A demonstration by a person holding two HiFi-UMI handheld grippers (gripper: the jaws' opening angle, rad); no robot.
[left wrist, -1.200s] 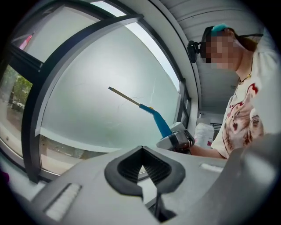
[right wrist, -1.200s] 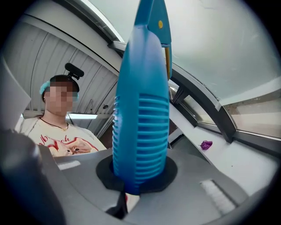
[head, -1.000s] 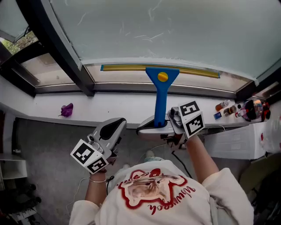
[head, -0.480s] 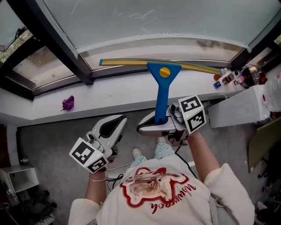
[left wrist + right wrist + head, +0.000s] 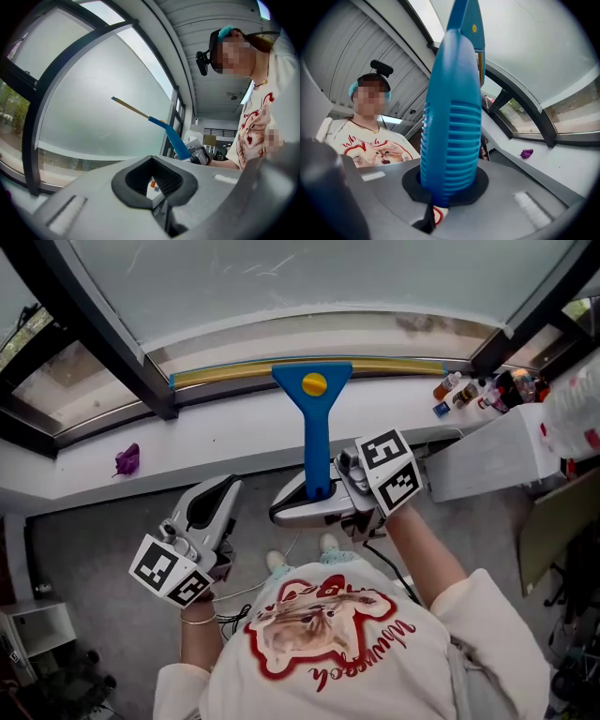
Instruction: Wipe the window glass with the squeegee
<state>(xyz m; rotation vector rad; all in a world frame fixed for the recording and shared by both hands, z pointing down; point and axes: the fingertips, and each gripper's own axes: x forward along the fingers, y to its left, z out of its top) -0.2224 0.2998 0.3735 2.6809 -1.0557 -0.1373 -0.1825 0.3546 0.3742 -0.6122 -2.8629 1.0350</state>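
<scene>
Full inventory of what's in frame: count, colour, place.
window glass: one, frosted pale, top.
window frame: dark bars, around glass.
sill: one, white, below glass.
squeegee: one, blue, yellow blade, along window's lower edge.
purple scrap: one, sill left.
small bottles: several, mixed colours, sill right.
left gripper: grey, lower left, shut, empty.
right gripper: grey, shut on squeegee, jaws just eased open slightly.
</scene>
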